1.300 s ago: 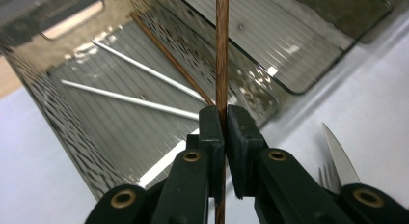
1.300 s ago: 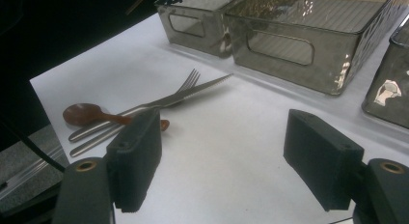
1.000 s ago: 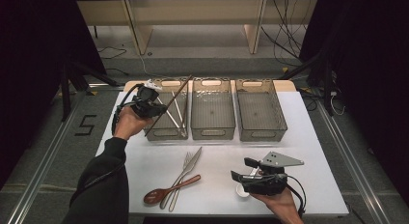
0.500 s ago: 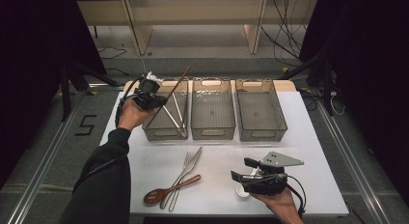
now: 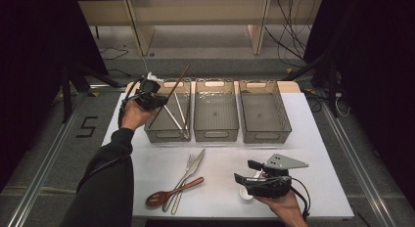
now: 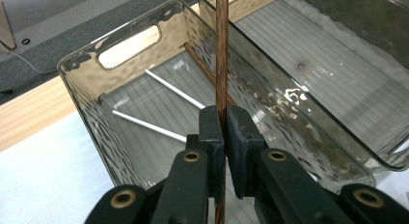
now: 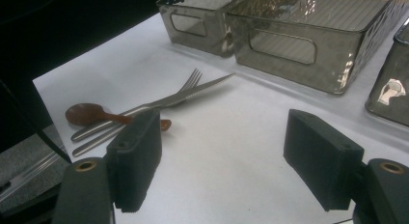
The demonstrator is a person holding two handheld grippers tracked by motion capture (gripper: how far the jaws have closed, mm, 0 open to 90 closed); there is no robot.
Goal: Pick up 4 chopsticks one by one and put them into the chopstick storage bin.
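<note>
Right gripper [image 5: 243, 171]: we see it resting near the counter's [image 5: 323, 153] near edge, towards the right corner, its fingers [image 7: 137, 156] standing wide apart with nothing between them.
Small white object [image 5: 246, 193]: it lies on the counter just beside the right gripper; we cannot tell what it is.
Cutlery: a brown spoon [image 5: 172, 191], a fork [image 5: 182, 178] and a knife [image 5: 192, 170] lie together near the middle of the near edge, crossing one another.
Bins: three clear grey bins sit side by side along the far edge; we call them the left bin [image 5: 166, 129], middle bin [image 5: 216, 112] and right bin [image 5: 264, 112].
Left gripper [image 5: 155, 101]: we find it at the left bin's left wall, near the far left corner, its fingers [image 6: 211, 132] clamped on a brown chopstick [image 6: 221, 50].
Brown chopstick: held in the fingers, it slants up over the left bin, its upper end rising above the bin's far rim.
Inside the left bin: two white sticks [image 6: 173, 89] lie on its floor, and another brown stick [image 6: 200, 64] rests there too.
</note>
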